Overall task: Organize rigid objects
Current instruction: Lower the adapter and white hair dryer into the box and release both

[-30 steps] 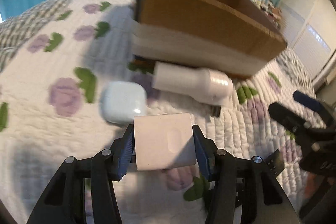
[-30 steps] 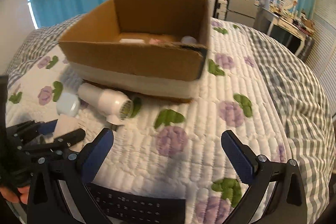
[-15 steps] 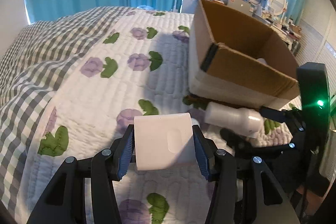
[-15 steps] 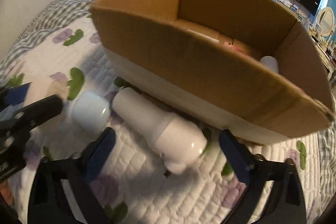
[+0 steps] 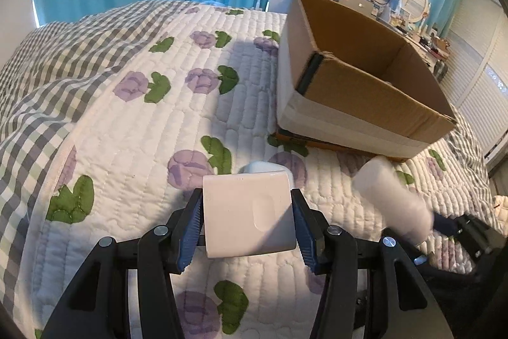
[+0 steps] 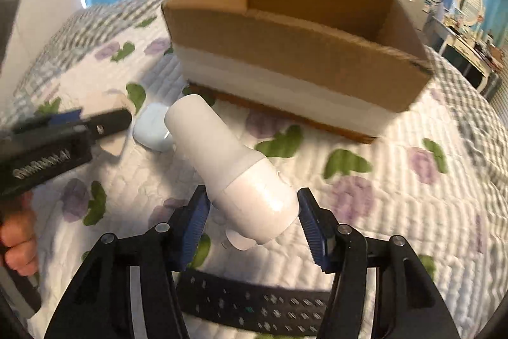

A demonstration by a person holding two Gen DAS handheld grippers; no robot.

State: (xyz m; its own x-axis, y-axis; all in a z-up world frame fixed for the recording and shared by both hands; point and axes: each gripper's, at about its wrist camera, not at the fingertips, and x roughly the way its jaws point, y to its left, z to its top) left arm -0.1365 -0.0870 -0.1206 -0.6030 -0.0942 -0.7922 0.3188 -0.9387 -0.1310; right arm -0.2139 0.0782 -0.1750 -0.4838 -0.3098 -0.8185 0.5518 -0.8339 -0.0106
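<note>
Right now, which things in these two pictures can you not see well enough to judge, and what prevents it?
- Floor of the cardboard box: hidden by its near wall in both views.
- Earbud case: in the left wrist view mostly hidden behind the white block held by the left gripper.
- White cylinder: blurred in the left wrist view; whether the right gripper clamps it is unclear.
- Black remote: cut off by the gripper's fingers.

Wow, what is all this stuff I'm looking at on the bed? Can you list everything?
Cardboard box: one, brown with a white band, open, on the quilt.
White bottle: one, between the right tool's fingers.
White block: one, clamped in the left tool.
Earbud case: one, pale blue, on the quilt beside the bottle.
Remote control: one, black, near edge.
Quilt: one, white with purple flowers, gingham border.
Left tool: black, blue pads.
Right tool: same.
</note>
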